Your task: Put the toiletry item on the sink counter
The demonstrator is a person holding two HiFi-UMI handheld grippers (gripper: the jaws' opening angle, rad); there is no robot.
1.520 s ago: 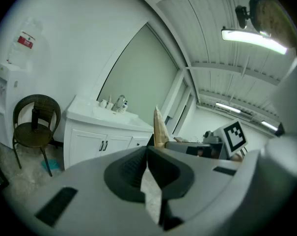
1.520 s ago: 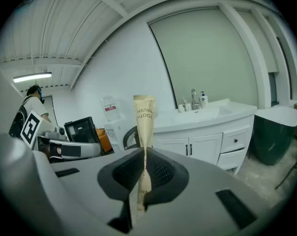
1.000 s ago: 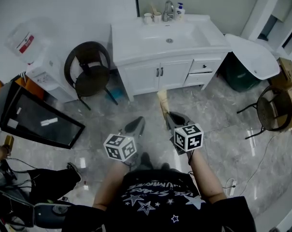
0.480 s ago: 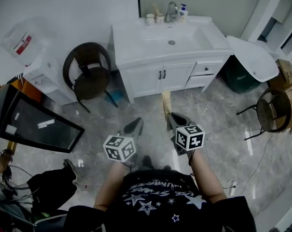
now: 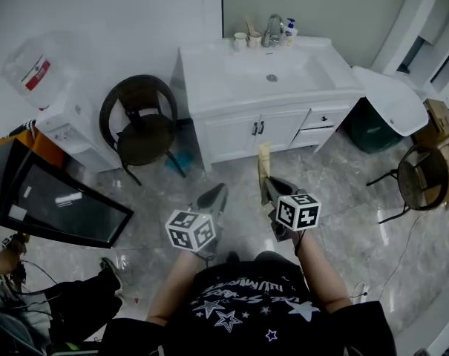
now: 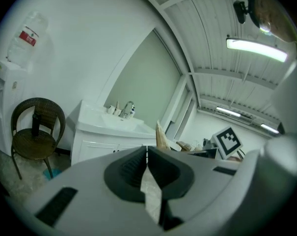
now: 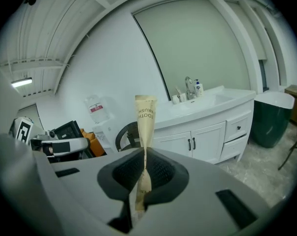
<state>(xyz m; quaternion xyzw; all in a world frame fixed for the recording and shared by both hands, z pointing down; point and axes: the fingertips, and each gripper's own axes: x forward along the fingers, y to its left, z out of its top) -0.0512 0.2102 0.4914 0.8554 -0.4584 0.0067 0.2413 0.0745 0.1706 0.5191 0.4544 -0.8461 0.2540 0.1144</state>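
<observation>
We held the toothbrush packet (image 7: 145, 116) in the right tool (image 7: 144, 154), whose jaws were clamped on the packet's lower part, so that the flat tan sleeve stood up out of the pads with its printed end uppermost. In the head view the packet (image 5: 264, 159) ran lengthwise away from us, its free end aimed at the white cabinet below the sink counter (image 5: 209, 65). That counter lay straight ahead and well apart from the right tool (image 5: 268, 185), with open floor (image 5: 335, 191) between, and its top sat higher than the packet's tip. The left tool (image 5: 220, 191) hung beside the right at about the same reach, and its jaws (image 6: 147, 151) met with nothing between them. We judged the carrying hand to be the one that mattered. It would have to go forward and up, toward the bare stretch of counter beside the basin (image 5: 272, 71).
</observation>
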